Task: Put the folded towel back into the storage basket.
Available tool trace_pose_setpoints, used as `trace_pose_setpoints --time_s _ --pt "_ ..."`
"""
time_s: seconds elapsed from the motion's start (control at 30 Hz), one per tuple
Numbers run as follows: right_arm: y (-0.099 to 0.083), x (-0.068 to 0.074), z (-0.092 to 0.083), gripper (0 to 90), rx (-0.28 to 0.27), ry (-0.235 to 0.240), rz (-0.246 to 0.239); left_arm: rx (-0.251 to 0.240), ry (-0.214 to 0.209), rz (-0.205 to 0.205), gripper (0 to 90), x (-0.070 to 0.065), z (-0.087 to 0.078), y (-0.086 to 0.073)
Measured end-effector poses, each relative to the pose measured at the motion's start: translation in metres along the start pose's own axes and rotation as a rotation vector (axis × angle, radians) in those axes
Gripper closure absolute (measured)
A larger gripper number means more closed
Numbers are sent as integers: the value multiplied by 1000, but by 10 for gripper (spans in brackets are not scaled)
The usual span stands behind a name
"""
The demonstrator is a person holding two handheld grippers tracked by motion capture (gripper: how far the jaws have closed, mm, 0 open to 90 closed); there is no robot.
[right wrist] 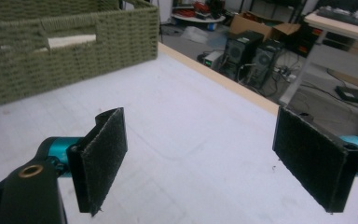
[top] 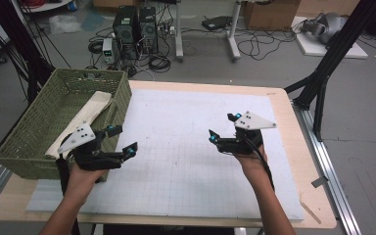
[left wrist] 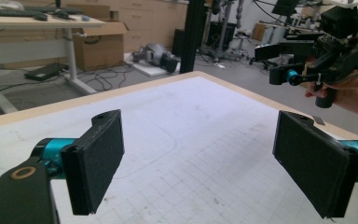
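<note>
A person's two hands hold black two-jaw grippers above a white gridded mat [top: 176, 161] that covers a light wooden table [top: 313, 196]. The left gripper [top: 122, 139], seen from the high view at the mat's left edge, has its jaws spread wide with nothing between them; its own view confirms this, the two black padded jaws standing far apart over bare mat [left wrist: 196, 154]. The right gripper [top: 223, 126], held over the right half of the mat, is likewise released and empty, its felt-faced jaws well apart in its own view above the white surface [right wrist: 191, 140]. A green woven rectangular basket [top: 34, 127] stands at the table's left side, partly overhanging the mat's edge, just beside and behind the left gripper and well apart from the right one. Inside it lies a folded cream-coloured cloth [top: 85, 120], stretched diagonally along the basket's length and touching neither gripper. In the right gripper view the basket [right wrist: 74, 51] appears beyond the jaws, the cloth [right wrist: 72, 41] visible through a handle opening. The left gripper view shows the right gripper [left wrist: 279, 63] farther off, held in the hand [left wrist: 354, 91].
</note>
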State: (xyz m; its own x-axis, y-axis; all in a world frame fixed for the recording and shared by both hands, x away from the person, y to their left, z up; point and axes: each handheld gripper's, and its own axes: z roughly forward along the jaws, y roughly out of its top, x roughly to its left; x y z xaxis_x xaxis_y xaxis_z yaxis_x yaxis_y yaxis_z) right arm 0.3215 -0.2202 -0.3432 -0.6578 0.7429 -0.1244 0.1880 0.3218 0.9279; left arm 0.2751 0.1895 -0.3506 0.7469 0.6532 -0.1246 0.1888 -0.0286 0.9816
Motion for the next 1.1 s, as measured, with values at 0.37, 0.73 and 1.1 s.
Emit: trace_pose_setpoints --time_s 0.37,0.73,1.1 --pt "-53 4 -38 167 18 -89 47 36 -66 9 170 -9 25 -19" --pt "-87 2 -52 167 46 -130 108 66 -97 25 170 -14 45 -36" --pt "-105 0 -55 167 79 -172 121 113 -109 26 171 -16 61 -59"
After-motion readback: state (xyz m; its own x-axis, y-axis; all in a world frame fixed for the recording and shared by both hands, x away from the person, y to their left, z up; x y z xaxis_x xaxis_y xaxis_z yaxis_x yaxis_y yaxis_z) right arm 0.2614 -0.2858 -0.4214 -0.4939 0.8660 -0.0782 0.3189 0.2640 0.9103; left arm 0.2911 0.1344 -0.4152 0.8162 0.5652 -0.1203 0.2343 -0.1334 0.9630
